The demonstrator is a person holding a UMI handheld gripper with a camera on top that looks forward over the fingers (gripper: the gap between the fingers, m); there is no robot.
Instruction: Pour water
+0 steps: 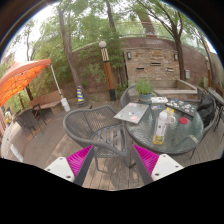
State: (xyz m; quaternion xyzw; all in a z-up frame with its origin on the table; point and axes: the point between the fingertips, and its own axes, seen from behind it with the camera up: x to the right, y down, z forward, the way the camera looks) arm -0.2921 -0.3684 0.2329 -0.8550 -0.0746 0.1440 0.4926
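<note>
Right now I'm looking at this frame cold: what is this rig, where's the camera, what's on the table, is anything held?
There is no robot arm here. A person carries a handheld two-finger gripper, and the only camera rides on it, looking forward along the fingers, so the wide-angle picture bends everything round. The two pink pads low in the view are the inner faces of those fingers. They stand apart with nothing between them, so the gripper is open and holds nothing.

Beyond the fingers is an outdoor patio with a round glass table. Further along on a table stand a clear bottle and beside it a red cup; some flat papers or mats lie near them. An orange umbrella, trees and a stone building fill the background. Pouring has not started.
</note>
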